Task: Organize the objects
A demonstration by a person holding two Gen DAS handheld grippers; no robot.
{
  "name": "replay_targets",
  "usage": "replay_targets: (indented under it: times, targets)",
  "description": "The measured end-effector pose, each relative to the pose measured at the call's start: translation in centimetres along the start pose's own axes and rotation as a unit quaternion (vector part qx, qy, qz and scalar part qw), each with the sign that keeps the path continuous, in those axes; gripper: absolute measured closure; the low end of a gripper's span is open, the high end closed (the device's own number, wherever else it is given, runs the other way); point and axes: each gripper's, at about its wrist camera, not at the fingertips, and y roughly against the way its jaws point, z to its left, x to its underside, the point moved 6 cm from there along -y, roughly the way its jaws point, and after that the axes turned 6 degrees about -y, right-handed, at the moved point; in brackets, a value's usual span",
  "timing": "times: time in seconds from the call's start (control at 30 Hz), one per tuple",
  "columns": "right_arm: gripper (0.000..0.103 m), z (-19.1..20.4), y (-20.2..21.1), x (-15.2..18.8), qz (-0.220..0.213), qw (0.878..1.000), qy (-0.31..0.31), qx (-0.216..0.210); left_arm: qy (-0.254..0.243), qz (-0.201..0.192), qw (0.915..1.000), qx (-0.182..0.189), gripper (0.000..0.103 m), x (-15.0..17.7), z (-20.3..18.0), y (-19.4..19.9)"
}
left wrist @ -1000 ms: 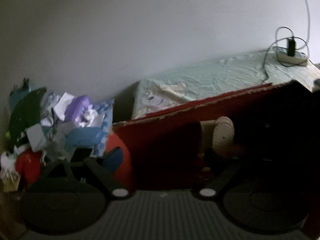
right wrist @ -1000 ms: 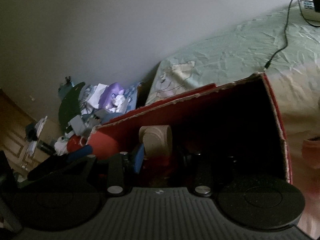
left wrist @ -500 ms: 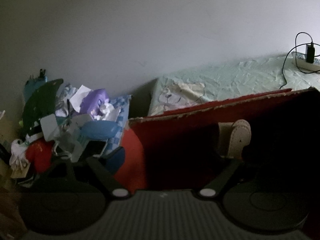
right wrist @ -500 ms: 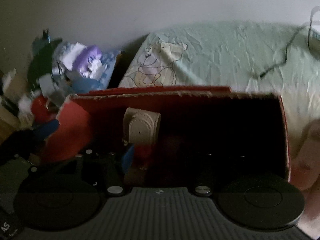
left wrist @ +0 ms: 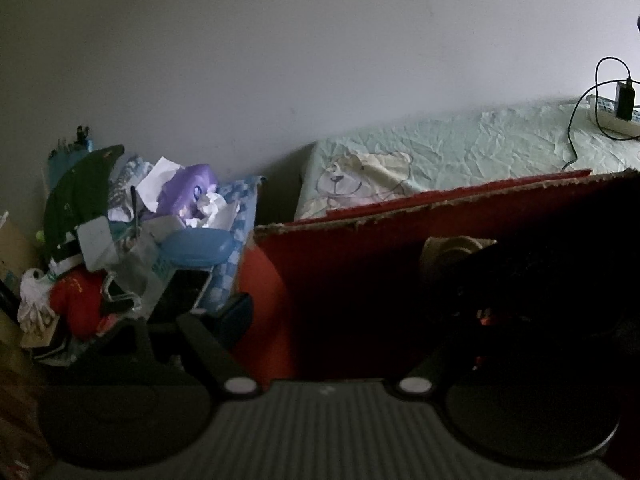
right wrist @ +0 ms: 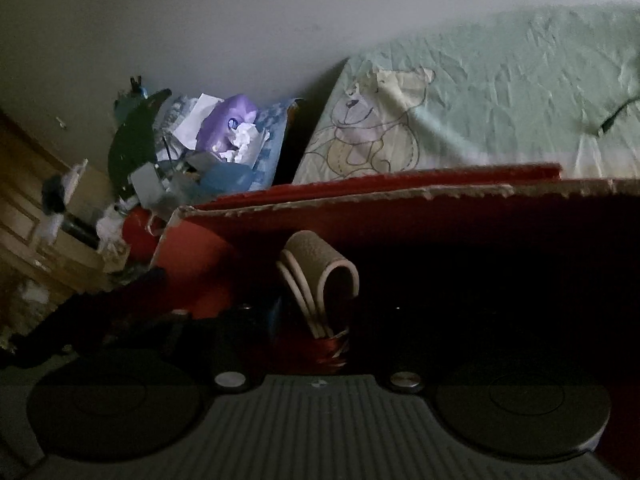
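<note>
Open red cardboard box [right wrist: 400, 216] with ragged rim, on the pale green bear-print bedsheet [right wrist: 500, 92]. Folded beige felt pouch [right wrist: 320, 276] upright inside against the far wall. Left gripper [left wrist: 324, 320] spread wide at the box's left end. Right gripper [right wrist: 320, 316] in dark interior; jaw state unreadable.

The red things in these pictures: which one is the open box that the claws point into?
The big red box with the ragged cardboard rim, beside the bed. The other red thing is small and soft-looking, buried in the pile at the left.
</note>
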Motion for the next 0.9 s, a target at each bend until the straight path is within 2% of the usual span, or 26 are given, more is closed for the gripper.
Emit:
replay_targets:
  times: [0.13,0.2,0.33,0.47,0.53,0.57,0.67,0.8,0.83,0.9]
  targets:
    - [0.073,0.1,0.3,-0.3,0.055,0.998,-0.021,-0.018,0.003,-0.004,1.0,0.005,0.019,0.0,0.0,0.1]
    - [0.074,0.2,0.7,-0.4,0.078,0.997,-0.012,-0.007,0.003,-0.005,1.0,0.007,0.019,0.0,0.0,0.1]
    - [0.074,0.0,1.1,-0.3,0.117,0.993,0.001,0.001,-0.002,-0.013,0.9998,0.017,0.013,-0.1,-0.2,0.3]
    - [0.071,-0.3,0.6,-0.1,0.131,0.991,-0.012,-0.021,-0.001,-0.02,0.9997,0.017,0.013,-0.2,-0.1,0.5]
    - [0.068,-0.6,-0.1,0.1,0.119,0.993,-0.023,-0.013,-0.003,-0.019,0.9997,0.014,0.015,-0.2,-0.2,0.4]
    - [0.061,-0.5,-0.4,0.3,0.102,0.995,-0.017,-0.008,-0.002,-0.017,0.9998,0.014,0.02,-0.2,-0.2,0.4]
    - [0.05,-0.9,-1.2,0.6,0.077,0.996,-0.038,-0.017,-0.001,-0.005,0.9999,0.009,0.029,-0.1,-0.1,0.1]
    - [0.046,-1.5,-1.2,0.4,0.086,0.994,-0.064,-0.028,-0.002,-0.011,0.9999,0.009,0.026,-0.1,-0.1,0.3]
    - [0.049,-1.5,-1.1,0.4,0.091,0.994,-0.062,-0.026,-0.003,-0.011,0.9999,0.008,0.026,-0.1,-0.1,0.3]
    - [0.065,-1.4,-0.9,0.3,0.111,0.992,-0.057,-0.03,0.0,-0.011,0.9999,0.012,0.023,0.0,-0.1,0.4]
